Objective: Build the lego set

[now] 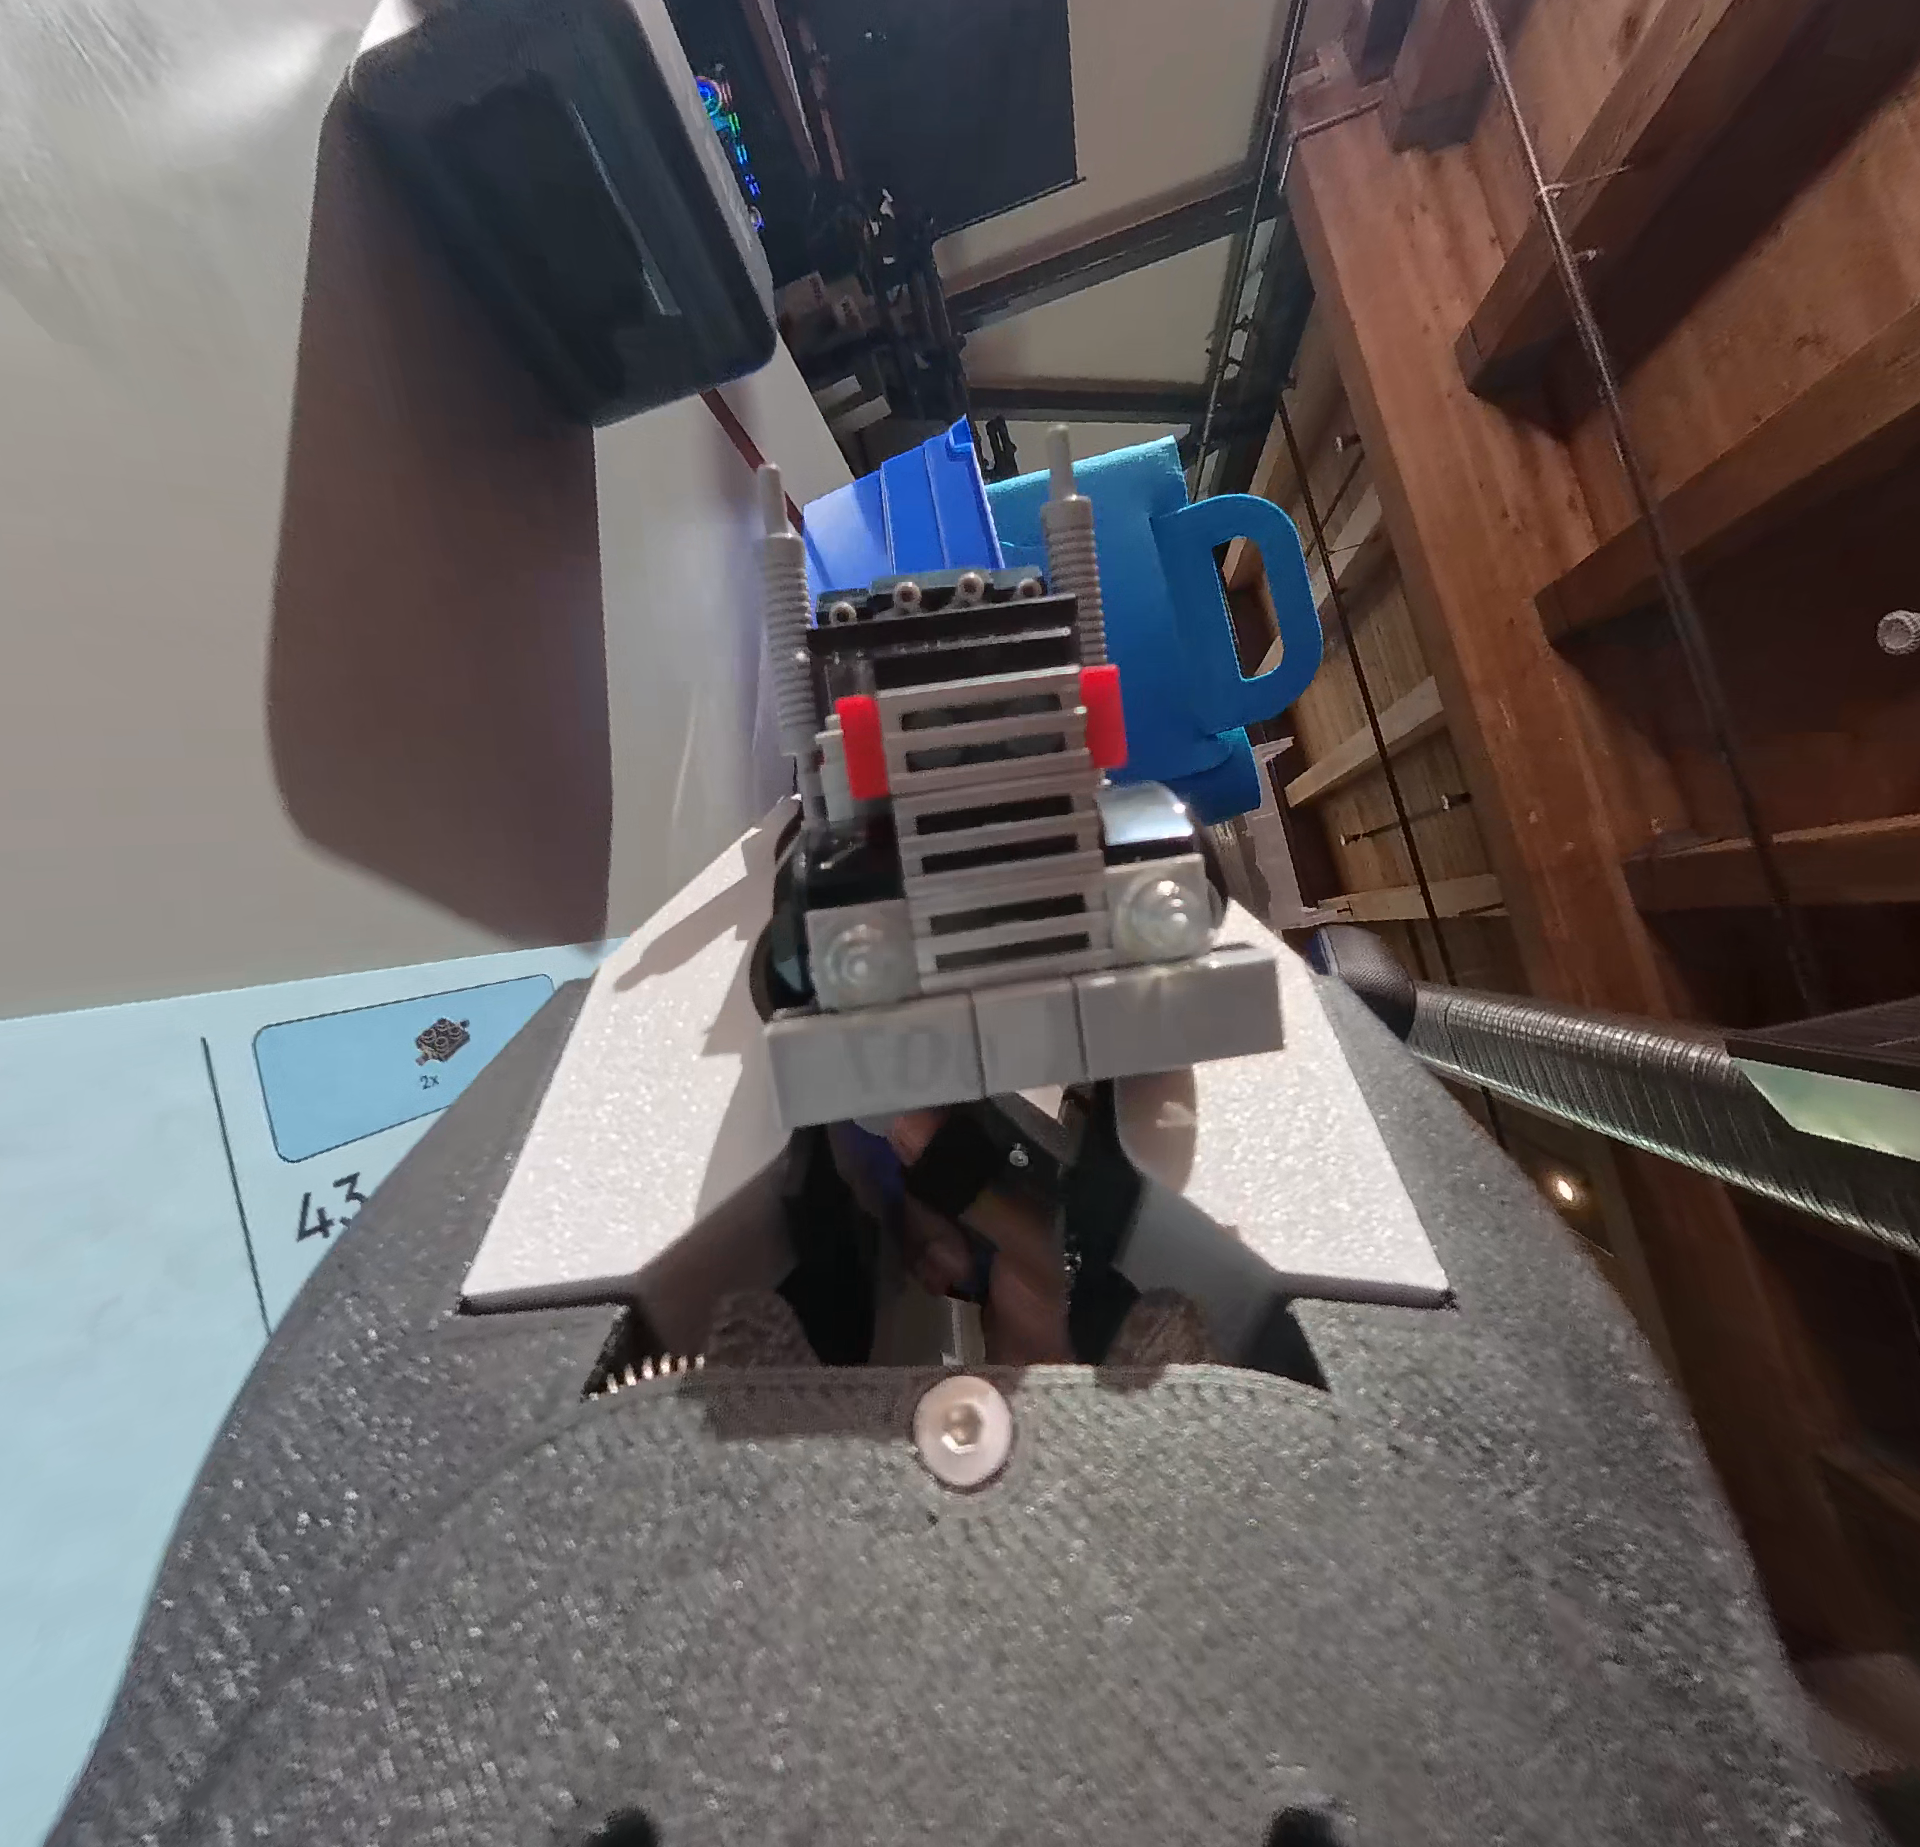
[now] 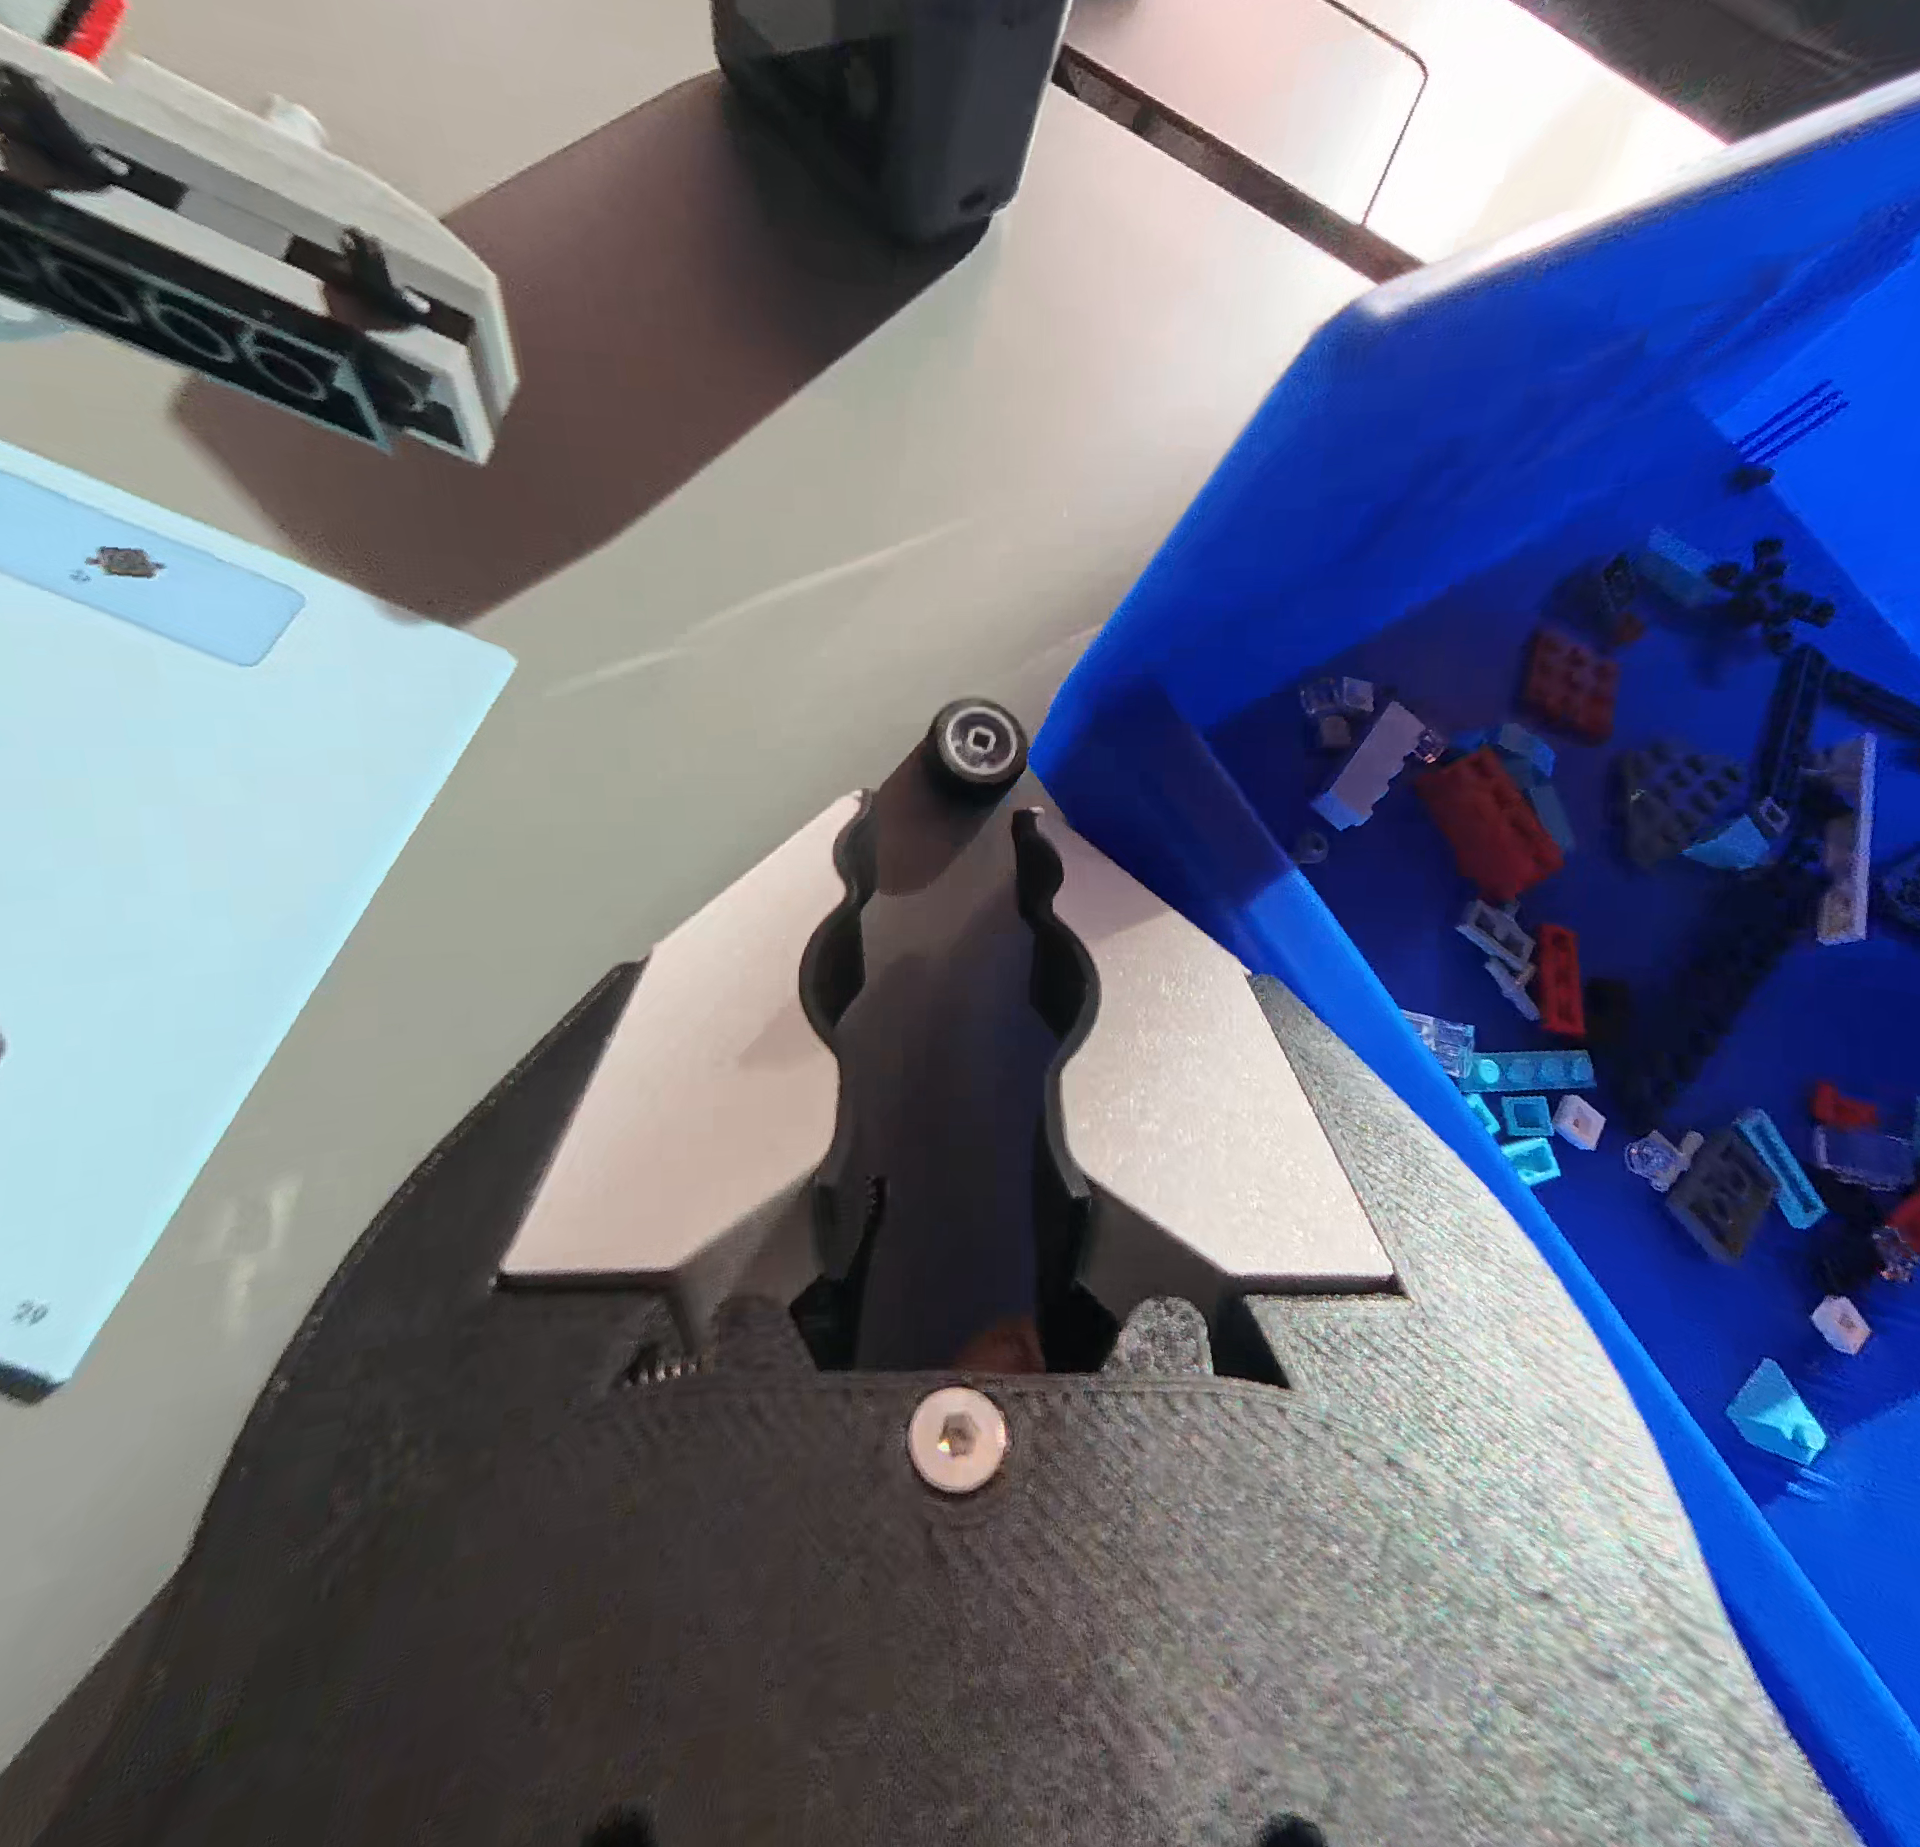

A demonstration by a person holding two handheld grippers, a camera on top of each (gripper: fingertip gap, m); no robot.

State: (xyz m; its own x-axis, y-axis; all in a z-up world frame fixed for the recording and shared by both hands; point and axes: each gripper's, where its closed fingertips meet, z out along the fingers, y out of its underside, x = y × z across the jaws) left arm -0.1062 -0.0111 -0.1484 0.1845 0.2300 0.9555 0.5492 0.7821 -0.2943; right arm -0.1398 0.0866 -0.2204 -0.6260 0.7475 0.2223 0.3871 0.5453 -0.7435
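Left claw [image 1: 1023, 966] clamps the mostly built black-and-grey brick truck [image 1: 997, 810]; right claw [image 2: 940, 810], gaping empty, hovers beside the blue plastic bin [image 2: 1195, 758] of loose bricks [image 2: 1662, 914] ahead-right.

Bright light, hard dark shadows on the table [image 2: 790, 571], blurred, fisheye-bent edges.

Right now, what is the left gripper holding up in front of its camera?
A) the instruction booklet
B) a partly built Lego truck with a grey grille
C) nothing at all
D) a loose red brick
B: in the left wrist view the left gripper is shut on the Lego truck, whose grey grille and bumper face the camera.
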